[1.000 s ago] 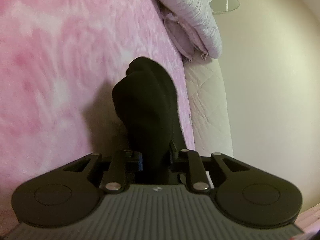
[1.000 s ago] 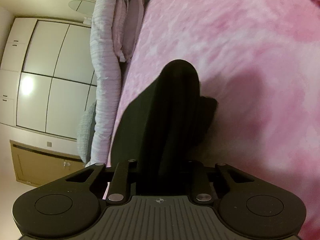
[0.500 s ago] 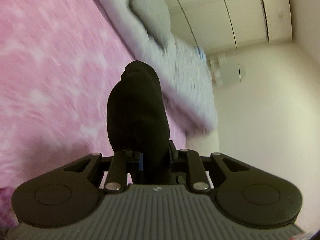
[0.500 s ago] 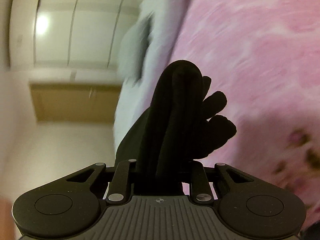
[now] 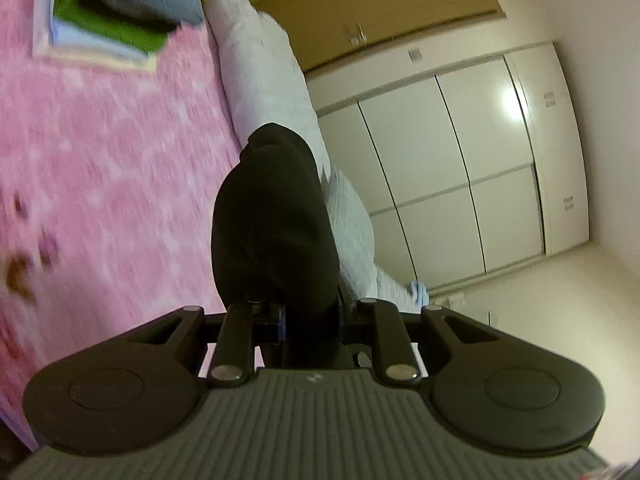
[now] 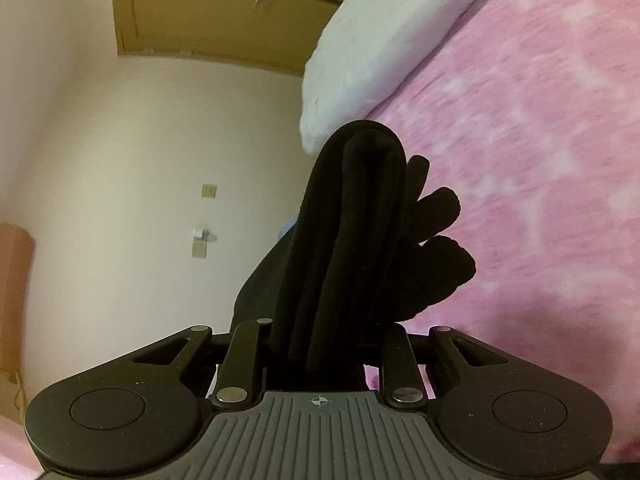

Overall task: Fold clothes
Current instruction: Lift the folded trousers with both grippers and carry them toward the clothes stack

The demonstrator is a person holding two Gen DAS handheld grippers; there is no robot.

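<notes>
Now: one black garment [image 5: 276, 220], bunched, is clamped in both claws and carried clear of the pink bedspread [image 5: 112, 152]. The left gripper [image 5: 310, 308] is clenched on it; the right gripper [image 6: 320, 332] likewise. Over the last second both views have been swung from the bedspread towards wardrobe and wall, so the cloth is judged to be in transit. One stack of folded clothes [image 5: 108, 20] is brought into view; four or five layers are counted, though blur makes this uncertain. One gloved hand [image 6: 432, 248] is seen beside the cloth.
</notes>
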